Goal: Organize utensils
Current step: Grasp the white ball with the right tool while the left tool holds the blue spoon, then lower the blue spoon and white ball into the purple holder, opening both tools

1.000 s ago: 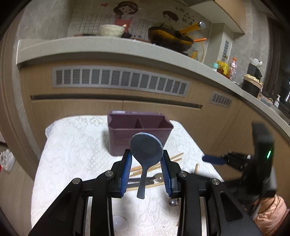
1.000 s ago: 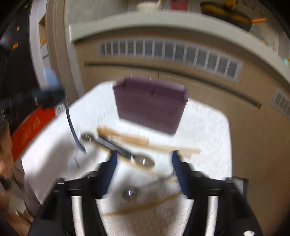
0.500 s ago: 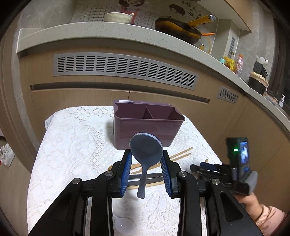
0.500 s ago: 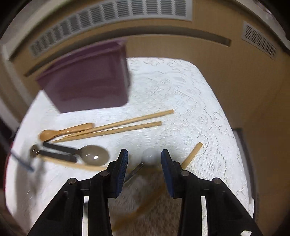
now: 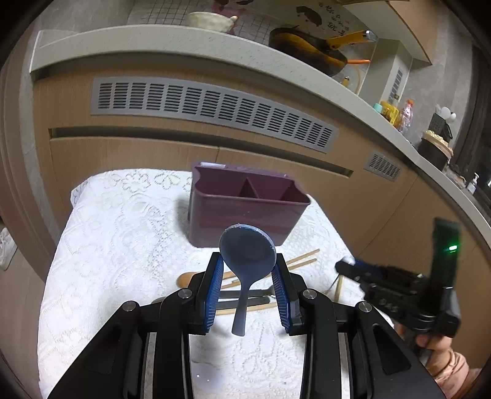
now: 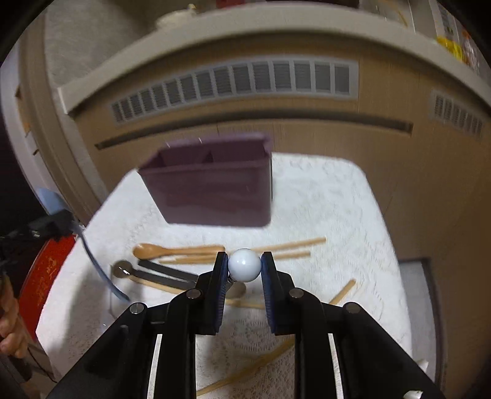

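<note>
Left gripper (image 5: 247, 270) pinches blue spoon (image 5: 246, 254) by bowl; right gripper (image 6: 244, 265) clamps white spoon (image 6: 244, 264). Edge grips may slip before bin (image 5: 245, 211).

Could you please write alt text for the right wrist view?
The right hand-held gripper clamps a white ball-shaped utensil end above a lace-covered table. Behind stands a purple divided caddy, with wooden chopsticks and spoons scattered before it.

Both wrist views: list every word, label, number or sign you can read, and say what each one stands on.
No text can be read for certain.
Wall poster behind the yellow-handled pan: dark characters, too small and warped to read.
Red round object at the left edge of the right wrist view: pale markings, too blurred to read.
Purple caddy, held utensils: no lettering visible.
</note>
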`<state>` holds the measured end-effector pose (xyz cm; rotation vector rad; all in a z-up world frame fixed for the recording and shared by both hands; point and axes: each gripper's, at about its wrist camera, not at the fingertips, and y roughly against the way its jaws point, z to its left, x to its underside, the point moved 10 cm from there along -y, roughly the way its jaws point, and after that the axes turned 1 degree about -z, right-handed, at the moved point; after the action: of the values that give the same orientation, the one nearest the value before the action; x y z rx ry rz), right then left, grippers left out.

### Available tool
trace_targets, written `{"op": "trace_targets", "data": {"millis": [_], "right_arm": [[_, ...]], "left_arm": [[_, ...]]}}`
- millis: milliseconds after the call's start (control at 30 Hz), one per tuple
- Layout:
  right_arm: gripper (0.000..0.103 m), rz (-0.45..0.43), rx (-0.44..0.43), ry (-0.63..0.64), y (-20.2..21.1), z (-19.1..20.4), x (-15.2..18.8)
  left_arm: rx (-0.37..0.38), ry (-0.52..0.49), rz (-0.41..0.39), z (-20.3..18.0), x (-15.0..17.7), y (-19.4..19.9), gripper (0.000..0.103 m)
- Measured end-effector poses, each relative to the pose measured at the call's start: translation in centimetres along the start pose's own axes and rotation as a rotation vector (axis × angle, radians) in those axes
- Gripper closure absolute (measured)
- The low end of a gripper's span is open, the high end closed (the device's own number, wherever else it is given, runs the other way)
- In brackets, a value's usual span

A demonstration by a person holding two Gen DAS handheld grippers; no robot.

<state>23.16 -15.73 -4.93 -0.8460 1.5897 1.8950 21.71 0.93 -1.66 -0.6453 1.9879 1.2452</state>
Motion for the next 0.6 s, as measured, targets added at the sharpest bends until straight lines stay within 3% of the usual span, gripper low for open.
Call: {"op": "trace_targets", "data": {"millis": [167,400,500,600], "right_arm": [[0.083,-0.151,0.017,0.089,3.8,1.2,-4.8],[0.083,-0.399,0.132,0.243,8.5,1.7,-17.3],[0.083,-0.418,0.187,0.306,7.4,2.1,-20.5],[0.083,-0.397,0.220,0.332,5.0,2.2,-21.1]], "left_arm": [[0.030,-0.045,-0.047,-2.1,-3.1,1.3,0.070],[0.044,-0.171,-0.225,-5.5,-14.3,4.3,0.070],[0.011,-0.208,-0.295,-6.1,-17.8,3.6,0.070],[0.023,-0.197,-0.291,-5.8,-19.2,1.0,0.070]]}}
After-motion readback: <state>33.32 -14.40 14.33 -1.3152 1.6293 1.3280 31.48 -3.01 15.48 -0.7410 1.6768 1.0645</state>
